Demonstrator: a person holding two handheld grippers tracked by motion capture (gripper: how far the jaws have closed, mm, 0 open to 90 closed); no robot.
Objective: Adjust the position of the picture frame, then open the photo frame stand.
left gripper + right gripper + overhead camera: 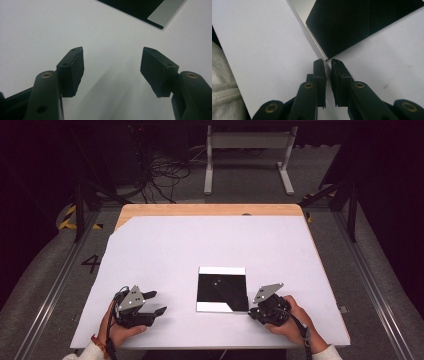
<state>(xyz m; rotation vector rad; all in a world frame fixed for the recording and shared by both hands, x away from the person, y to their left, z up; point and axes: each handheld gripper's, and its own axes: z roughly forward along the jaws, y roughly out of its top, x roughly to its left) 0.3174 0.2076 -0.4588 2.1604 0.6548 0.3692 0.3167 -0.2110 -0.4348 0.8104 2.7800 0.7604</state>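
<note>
We see a sheet [222,292] lying flat on the mat [210,245] that covers the table [210,210]. Just ahead of the right gripper's [328,61] fingertips sits the sheet's near corner, apart from both pads. The left gripper [112,53] rests on the mat well to the sheet's left; the sheet's edge lies far beyond its fingers [71,70], bare mat between them.

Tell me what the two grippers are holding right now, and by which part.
Nothing is held. The left gripper is open over bare white paper. The right gripper is nearly shut at a corner of the black sheet, gripping nothing.
</note>
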